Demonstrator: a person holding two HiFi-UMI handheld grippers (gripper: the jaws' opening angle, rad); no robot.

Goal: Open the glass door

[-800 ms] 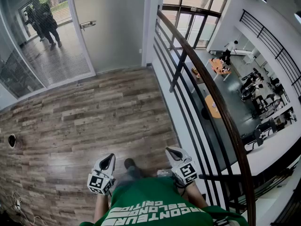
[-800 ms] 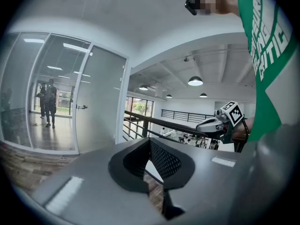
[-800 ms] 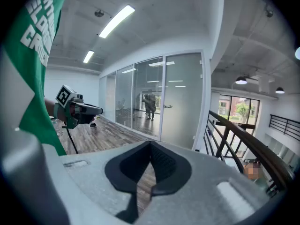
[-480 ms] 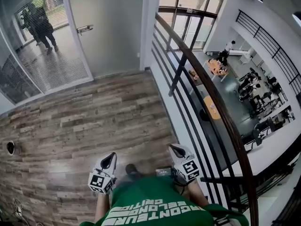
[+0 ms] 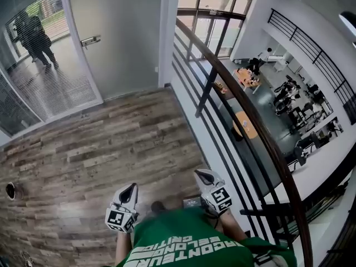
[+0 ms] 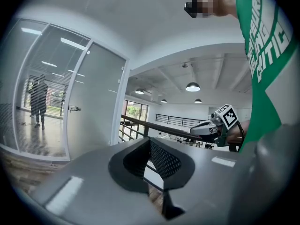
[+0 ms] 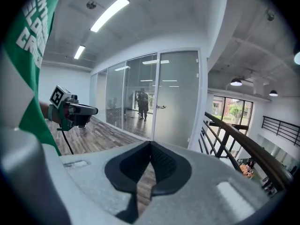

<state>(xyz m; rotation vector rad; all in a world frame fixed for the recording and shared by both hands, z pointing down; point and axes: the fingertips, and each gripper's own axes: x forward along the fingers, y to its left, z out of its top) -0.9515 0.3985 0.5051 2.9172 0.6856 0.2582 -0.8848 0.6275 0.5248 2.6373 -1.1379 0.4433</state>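
At the 6 o'clock edge of the head view is the person's green shirt (image 5: 186,243), with both tools held out just in front of it, low over the wooden floor (image 5: 111,149). The left gripper (image 5: 129,189) sits at about 7 o'clock and the right gripper (image 5: 201,176) at about 5 o'clock. They are a little apart and both point ahead, up the frame. In its own view each has its jaws brought together, the dark pads meeting at the tip with nothing caught between them. Neither touches anything. A small round fitting (image 5: 11,191) is set in the floor out at 9 o'clock. A dark handrail (image 5: 239,110) on black bars runs from 5 o'clock up toward 12 o'clock. Beyond it, at 2 o'clock, a lower hall (image 5: 278,88) with desks and people lies far below. Across the planks, well away from both grippers, the glass door (image 5: 114,43) stands at about 11 o'clock. It is a frosted panel in a pale frame, seemingly closed, with its lever handle (image 5: 89,39) on the left edge. To its left a glass wall (image 5: 22,88) carries on toward 10 o'clock, and a dark-clothed figure (image 5: 33,35) stands behind it.
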